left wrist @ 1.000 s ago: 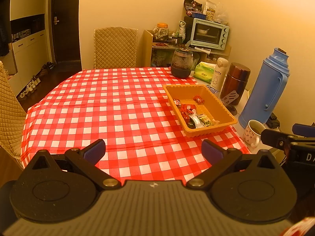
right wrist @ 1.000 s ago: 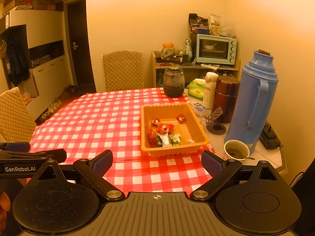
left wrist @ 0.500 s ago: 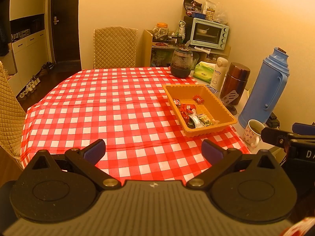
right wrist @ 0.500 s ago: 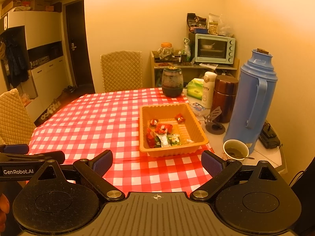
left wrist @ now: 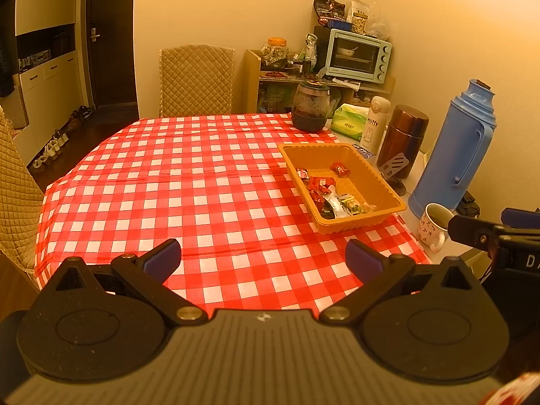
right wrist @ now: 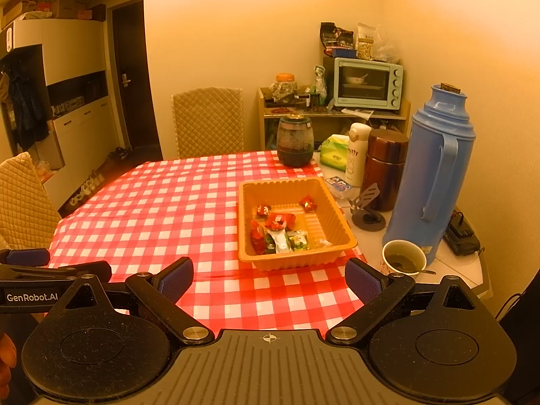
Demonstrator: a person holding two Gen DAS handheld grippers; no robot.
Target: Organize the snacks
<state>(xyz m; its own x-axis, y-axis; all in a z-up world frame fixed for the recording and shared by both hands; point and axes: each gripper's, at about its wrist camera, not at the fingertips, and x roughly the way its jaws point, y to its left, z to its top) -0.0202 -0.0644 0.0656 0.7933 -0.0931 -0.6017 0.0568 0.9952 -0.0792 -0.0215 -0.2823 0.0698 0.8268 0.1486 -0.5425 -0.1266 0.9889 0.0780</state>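
Observation:
An orange plastic tray (left wrist: 388, 190) (right wrist: 337, 202) sits on the right side of a red-and-white checked tablecloth (left wrist: 202, 185) (right wrist: 168, 209). Several wrapped snacks (left wrist: 329, 192) (right wrist: 280, 231) lie inside it, red ones and green-white ones. My left gripper (left wrist: 263, 260) hovers open over the near cloth, well short of the tray, with nothing between its fingers. My right gripper (right wrist: 269, 276) is open too, just in front of the tray's near wall, and holds nothing. Each gripper's finger shows at the edge of the other's view.
Beside the tray on the right stand a blue thermos (right wrist: 435, 175), a brown flask (right wrist: 384, 168), a white bottle (right wrist: 356, 155), a mug (right wrist: 403, 258) and a dark glass jar (right wrist: 295, 141). Quilted chairs (left wrist: 197, 81) stand at the far side and left. A shelf with a toaster oven (right wrist: 368, 84) is behind.
Both views have shifted only slightly; the right gripper has drifted a little. The grippers stay open and the snacks have not moved.

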